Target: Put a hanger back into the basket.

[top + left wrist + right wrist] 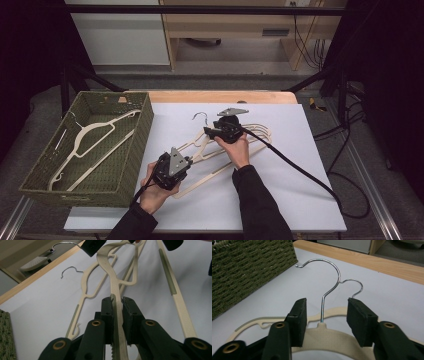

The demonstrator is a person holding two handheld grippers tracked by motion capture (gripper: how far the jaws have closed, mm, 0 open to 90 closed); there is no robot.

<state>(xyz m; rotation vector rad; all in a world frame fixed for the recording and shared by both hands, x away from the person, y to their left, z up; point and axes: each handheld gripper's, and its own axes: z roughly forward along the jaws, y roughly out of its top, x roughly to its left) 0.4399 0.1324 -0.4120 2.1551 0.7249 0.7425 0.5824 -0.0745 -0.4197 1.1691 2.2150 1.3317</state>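
Pinching a cream plastic hanger's arm (pixel 117 315), the left gripper (pixel 117 305) holds; the right gripper's (pixel 325 315) spread fingers straddle its wire hook (pixel 325 290), which could snag the neighbouring hanger (pixel 85 290).

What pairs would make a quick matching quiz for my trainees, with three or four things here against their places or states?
Things:
1. basket
2. left gripper
3. right gripper
4. hook

States:
A. jaws apart, either side of the hook's stem
B. bare metal
C. holds one hanger, at the table's left
D. jaws shut on a hanger arm

Pairs: 1-C, 2-D, 3-A, 4-B
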